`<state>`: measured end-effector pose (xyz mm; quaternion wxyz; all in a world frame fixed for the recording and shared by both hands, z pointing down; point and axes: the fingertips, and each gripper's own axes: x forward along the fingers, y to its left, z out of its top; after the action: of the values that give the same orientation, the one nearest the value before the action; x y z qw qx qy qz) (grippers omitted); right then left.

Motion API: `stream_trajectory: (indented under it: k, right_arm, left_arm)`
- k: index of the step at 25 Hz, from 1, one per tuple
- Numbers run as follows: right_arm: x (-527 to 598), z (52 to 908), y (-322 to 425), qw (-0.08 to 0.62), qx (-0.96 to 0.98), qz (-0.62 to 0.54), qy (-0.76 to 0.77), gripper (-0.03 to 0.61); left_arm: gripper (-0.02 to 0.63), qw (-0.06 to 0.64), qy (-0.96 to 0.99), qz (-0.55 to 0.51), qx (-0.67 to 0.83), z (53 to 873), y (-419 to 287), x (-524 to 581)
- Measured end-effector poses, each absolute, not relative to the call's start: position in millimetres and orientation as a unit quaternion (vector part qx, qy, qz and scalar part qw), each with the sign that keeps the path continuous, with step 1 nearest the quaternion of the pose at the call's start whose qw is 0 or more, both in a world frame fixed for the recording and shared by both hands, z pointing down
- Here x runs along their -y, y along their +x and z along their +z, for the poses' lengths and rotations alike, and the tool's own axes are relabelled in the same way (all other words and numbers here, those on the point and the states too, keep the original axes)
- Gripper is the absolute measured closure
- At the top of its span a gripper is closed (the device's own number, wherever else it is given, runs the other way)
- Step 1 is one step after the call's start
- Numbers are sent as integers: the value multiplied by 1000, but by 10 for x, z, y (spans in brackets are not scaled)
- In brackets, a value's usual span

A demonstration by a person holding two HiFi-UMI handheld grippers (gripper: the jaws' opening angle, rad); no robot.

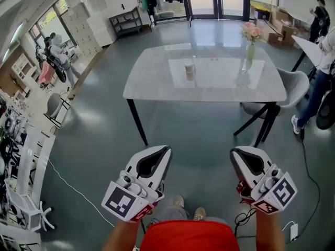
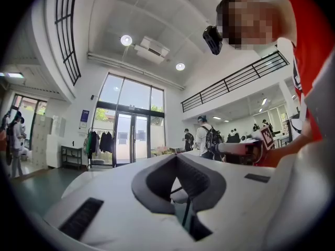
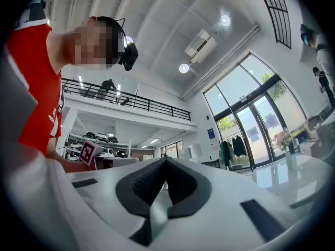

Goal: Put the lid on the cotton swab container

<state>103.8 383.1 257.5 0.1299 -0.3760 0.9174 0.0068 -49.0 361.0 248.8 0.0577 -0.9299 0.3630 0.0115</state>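
In the head view a small round container stands near the middle of a pale marble table, far ahead of me. A slim clear item stands just behind it; I cannot make out a lid. My left gripper and right gripper hang low in front of my body, well short of the table. Both have their jaws together and hold nothing. The left gripper view shows its jaws pointing up toward glass doors. In the right gripper view the jaws also point upward.
A vase of pink flowers stands at the table's right side. A grey chair sits at the right end, with a person beside it. Cables run across the grey floor. Shelves and chairs line the left wall.
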Motion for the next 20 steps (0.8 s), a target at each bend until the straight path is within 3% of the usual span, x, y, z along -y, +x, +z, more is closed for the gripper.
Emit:
stream_trajectory:
  k: [10, 20]
  right_arm:
    - [-3117, 2768, 1156, 133, -914, -24, -382, 575]
    - [-1622, 2642, 985, 122, -908, -22, -399, 575]
  left_arm:
    - [594, 53, -924, 21, -378, 2613, -568, -2862]
    - [594, 72, -923, 17, -378, 2575, -874, -1255]
